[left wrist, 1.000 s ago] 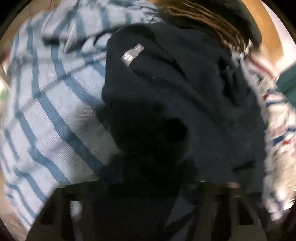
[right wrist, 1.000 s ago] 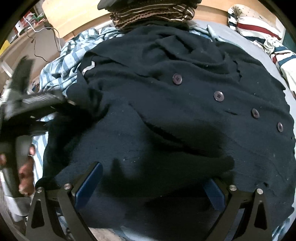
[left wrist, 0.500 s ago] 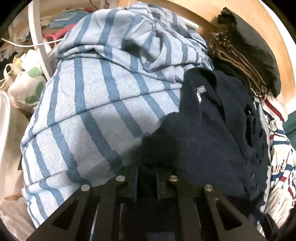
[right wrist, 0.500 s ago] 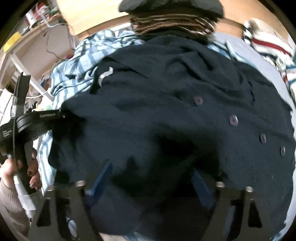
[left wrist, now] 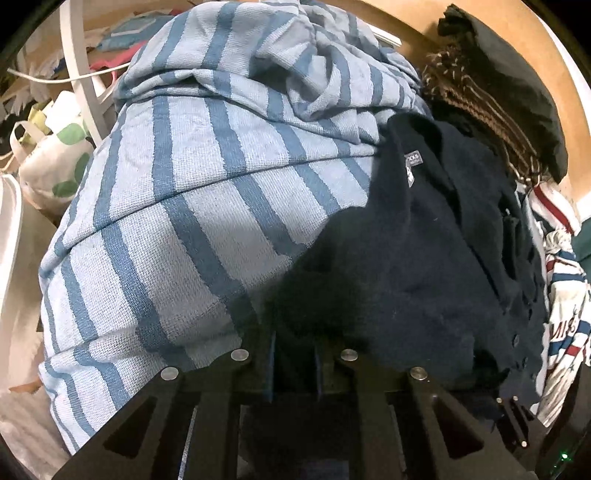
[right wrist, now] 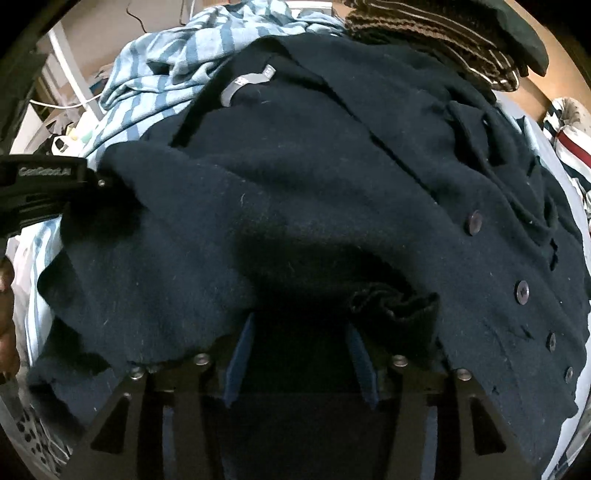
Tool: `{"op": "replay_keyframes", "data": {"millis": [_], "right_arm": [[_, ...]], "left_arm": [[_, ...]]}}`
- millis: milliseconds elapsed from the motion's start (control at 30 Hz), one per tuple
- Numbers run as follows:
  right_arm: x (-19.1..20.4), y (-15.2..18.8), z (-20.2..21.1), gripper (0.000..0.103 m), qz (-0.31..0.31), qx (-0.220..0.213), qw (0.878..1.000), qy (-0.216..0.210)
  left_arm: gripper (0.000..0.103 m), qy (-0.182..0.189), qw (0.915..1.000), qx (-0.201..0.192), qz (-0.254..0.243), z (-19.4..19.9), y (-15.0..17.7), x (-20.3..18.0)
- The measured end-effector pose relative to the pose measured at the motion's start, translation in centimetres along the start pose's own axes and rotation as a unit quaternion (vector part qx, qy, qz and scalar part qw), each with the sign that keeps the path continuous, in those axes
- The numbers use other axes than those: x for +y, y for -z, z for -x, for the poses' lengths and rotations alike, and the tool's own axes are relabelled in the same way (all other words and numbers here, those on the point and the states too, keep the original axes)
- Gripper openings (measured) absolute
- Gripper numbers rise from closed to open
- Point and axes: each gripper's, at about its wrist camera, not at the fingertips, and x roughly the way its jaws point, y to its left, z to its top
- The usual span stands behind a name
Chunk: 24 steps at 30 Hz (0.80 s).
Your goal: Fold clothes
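since a second ago the left gripper (left wrist: 293, 354) has slid along to the near edge of the navy cardigan (left wrist: 424, 251) and its jaws have just been closing; they stand narrow now, pinched on a fold of the dark knit. the blur has gone from the left wrist view, and the blue striped garment (left wrist: 192, 206) now fills its left half where the cardigan filled the middle before.

over on the right, the right gripper (right wrist: 299, 354) has come down onto the cardigan (right wrist: 314, 192) and its jaws have just been closing too, from wide apart to about half way. dark fabric sits bunched between the 2 blue pads (right wrist: 240, 354), with a rumpled cuff-like edge just beside the right one. whether the pads press on the cloth yet, i cannot tell: it is black down in there.

the cardigan lies spread over the pile, its grey neck label (right wrist: 249, 83) up near the top, a row of dark buttons (right wrist: 474, 222) running down its right side. the striped garment is under it and to the left. a brown knit piece (right wrist: 436, 33) lies beyond the collar, and a red, white and blue printed cloth (left wrist: 565, 332) lies at the far right of the left view. the left gripper's body (right wrist: 40, 192) reaches in from the left edge of the right wrist view, touching the cardigan's edge.
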Motion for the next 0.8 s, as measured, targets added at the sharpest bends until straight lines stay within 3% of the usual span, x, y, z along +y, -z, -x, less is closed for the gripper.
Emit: {"op": "replay_keyframes", "data": {"millis": [167, 200, 267, 500, 633, 667, 800], "right_arm": [[0.2, 0.0, -0.1, 0.06, 0.003, 0.004, 1.0, -0.007], [0.3, 0.1, -0.1, 0.063, 0.005, 0.004, 1.0, -0.01], [0.6, 0.2, -0.2, 0.078, 0.009, 0.004, 1.0, -0.017], [1.5, 1.0, -0.2, 0.085, 0.011, -0.015, 1.0, -0.015], [1.5, 1.2, -0.3, 0.097, 0.006, -0.027, 0.999, -0.04], [1.7, 1.2, -0.3, 0.103, 0.008, -0.03, 0.998, -0.048], [2.7, 1.5, -0.7, 0.103, 0.025, -0.04, 0.998, -0.031]], "left_arm": [[0.017, 0.023, 0.9995, 0.006, 0.021, -0.1, 0.1, 0.8], [0.017, 0.027, 0.9993, 0.008, 0.023, -0.1, 0.2, 1.0], [0.017, 0.029, 0.9994, 0.009, 0.017, 0.0, 0.4, 1.0], [0.018, 0.027, 0.9993, -0.02, 0.015, 0.8, 2.2, 1.3], [0.02, 0.043, 0.9979, -0.032, 0.036, 0.9, 2.5, 1.9], [0.02, 0.043, 0.998, -0.037, 0.029, 0.9, 2.6, 1.8], [0.026, 0.028, 0.9982, -0.052, -0.013, 0.6, 2.7, 0.6]]}}
